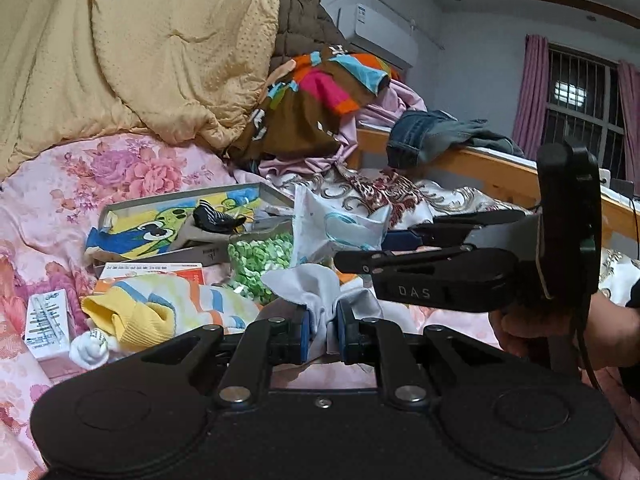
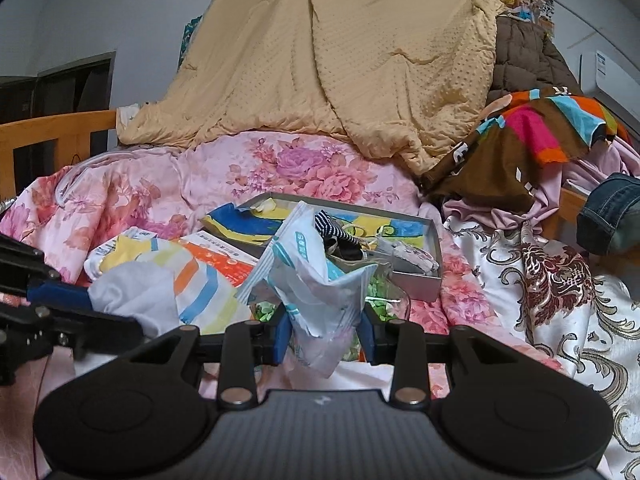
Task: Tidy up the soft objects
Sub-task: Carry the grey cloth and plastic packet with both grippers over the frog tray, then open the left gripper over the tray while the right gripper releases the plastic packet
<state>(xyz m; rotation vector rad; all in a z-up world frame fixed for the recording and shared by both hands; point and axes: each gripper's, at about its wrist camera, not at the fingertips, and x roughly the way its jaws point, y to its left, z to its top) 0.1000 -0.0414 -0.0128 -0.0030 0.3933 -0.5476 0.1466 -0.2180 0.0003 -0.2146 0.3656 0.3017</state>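
Note:
My left gripper point(image 1: 323, 320) is shut on a crumpled white cloth point(image 1: 304, 284), pinched between its blue pads just above the bed. In the right wrist view the same gripper point(image 2: 108, 308) enters from the left with the cloth point(image 2: 132, 292). My right gripper point(image 2: 325, 336) is shut on a crinkled white plastic packet with teal print point(image 2: 316, 296). From the left wrist view it point(image 1: 372, 246) reaches in from the right, holding the packet point(image 1: 332, 228) up, with a person's hand behind it. Both grippers hover side by side in front of a shallow grey box point(image 2: 416, 280).
The grey box point(image 1: 180, 200) holds a cartoon cloth and a black-and-white striped sock point(image 1: 216, 218). A pastel striped sock with a yellow cuff point(image 1: 160, 304), a bag of green beads point(image 1: 260, 256) and a small carton point(image 1: 46, 324) lie on the pink floral sheet. A beige quilt point(image 1: 140, 40) is heaped behind; jeans point(image 1: 432, 136) hang over the wooden rail.

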